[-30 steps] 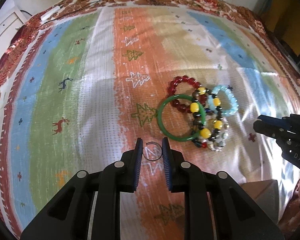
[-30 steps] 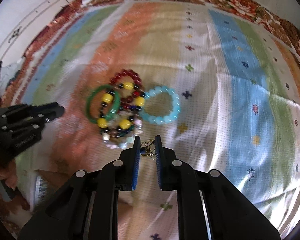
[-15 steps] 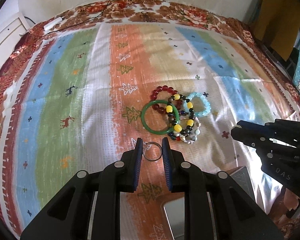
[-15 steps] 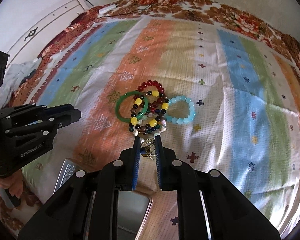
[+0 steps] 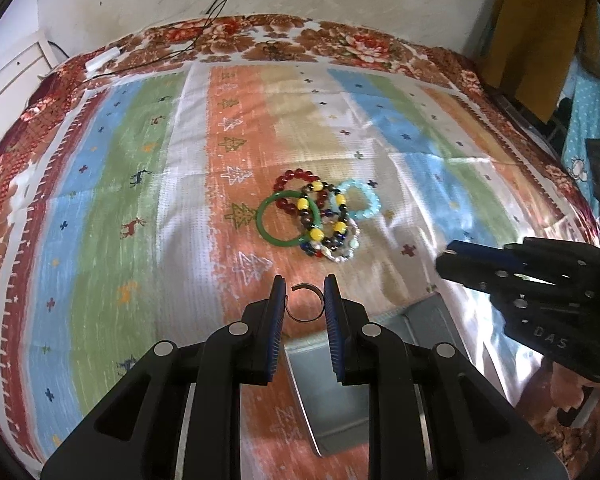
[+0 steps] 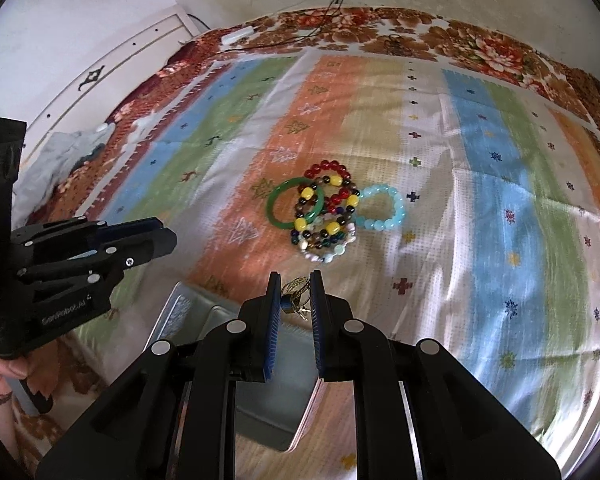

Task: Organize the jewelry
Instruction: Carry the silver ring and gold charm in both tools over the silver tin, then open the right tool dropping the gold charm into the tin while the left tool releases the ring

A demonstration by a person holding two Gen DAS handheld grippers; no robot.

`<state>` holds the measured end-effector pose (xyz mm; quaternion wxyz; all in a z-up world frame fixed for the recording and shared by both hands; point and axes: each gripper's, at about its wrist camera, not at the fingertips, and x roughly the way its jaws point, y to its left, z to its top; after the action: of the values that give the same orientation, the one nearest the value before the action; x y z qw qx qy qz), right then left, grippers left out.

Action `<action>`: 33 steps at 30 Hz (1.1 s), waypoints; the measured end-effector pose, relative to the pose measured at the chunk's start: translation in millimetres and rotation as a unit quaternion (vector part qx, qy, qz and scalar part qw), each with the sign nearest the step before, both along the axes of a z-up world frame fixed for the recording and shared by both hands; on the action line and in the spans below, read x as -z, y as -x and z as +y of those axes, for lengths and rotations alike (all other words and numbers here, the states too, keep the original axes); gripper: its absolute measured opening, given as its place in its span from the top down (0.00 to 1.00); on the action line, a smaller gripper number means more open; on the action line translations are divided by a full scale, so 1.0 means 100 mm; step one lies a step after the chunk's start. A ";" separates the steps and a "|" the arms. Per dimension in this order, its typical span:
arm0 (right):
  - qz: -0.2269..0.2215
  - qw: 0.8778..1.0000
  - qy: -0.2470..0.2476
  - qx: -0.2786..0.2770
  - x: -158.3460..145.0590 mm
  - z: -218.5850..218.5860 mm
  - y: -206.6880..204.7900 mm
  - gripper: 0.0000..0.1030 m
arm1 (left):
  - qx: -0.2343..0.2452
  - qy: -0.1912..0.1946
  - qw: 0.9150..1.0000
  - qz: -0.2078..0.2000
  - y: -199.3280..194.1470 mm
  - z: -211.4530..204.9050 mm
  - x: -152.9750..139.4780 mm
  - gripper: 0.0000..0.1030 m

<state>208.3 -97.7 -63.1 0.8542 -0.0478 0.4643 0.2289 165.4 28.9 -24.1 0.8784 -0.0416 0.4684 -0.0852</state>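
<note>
My left gripper [image 5: 304, 300] is shut on a thin silver open ring [image 5: 304, 305] and holds it above the near end of the bed. My right gripper [image 6: 295, 295] is shut on a gold ornate ring [image 6: 296, 298]. A grey metal tin [image 5: 339, 372] lies open below both grippers; it also shows in the right wrist view [image 6: 220, 320]. A pile of bracelets lies on the striped bedcover: a green bangle [image 5: 288, 218], a red bead bracelet [image 5: 296, 178], a light blue bead bracelet [image 5: 359, 200] and a yellow-and-dark bead bracelet [image 5: 323, 216].
The striped bedcover [image 5: 140, 200] covers a bed with a floral border. A white cabinet [image 6: 120, 72] stands at the left, cables run along the far edge. A grey cloth [image 6: 60, 152] lies at the bed's left side.
Both grippers have pulled back and up from the bracelet pile with their rings. The tin has come into view under them.
</note>
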 end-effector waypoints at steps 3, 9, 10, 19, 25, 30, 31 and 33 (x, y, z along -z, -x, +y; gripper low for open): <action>-0.002 1.000 -0.004 0.000 0.00 0.00 0.08 0.85 | 0.008 0.003 1.000 -0.002 0.12 -0.04 -0.01 0.81; -0.003 1.000 -0.013 -0.011 0.00 0.00 0.24 0.85 | 0.017 0.011 1.000 -0.003 0.24 -0.07 0.00 0.81; -0.002 1.000 -0.013 -0.012 0.00 0.00 0.26 0.85 | 0.017 0.011 1.000 -0.004 0.25 -0.07 0.00 0.81; 0.007 0.999 -0.019 -0.034 0.05 0.02 0.47 0.85 | 0.018 0.043 0.999 0.003 0.39 -0.10 0.02 0.81; 0.012 0.999 -0.012 -0.044 0.09 0.06 0.52 0.85 | 0.022 0.050 0.998 0.008 0.44 -0.13 0.04 0.79; -0.001 1.000 0.006 -0.030 0.09 0.02 0.50 0.52 | 0.012 0.050 0.999 0.000 0.42 -0.10 0.03 0.69; -0.002 1.000 0.007 -0.028 0.10 0.01 0.50 0.52 | 0.007 0.052 0.999 0.001 0.41 -0.07 0.03 0.68; -0.001 1.000 0.010 -0.017 0.11 -0.03 0.46 0.52 | -0.001 0.051 0.999 0.000 0.39 -0.03 0.02 0.66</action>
<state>162.4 -101.1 -74.3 0.8502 -0.0645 0.4647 0.2389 126.2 25.9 -26.3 0.8753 -0.0862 0.4633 -0.1080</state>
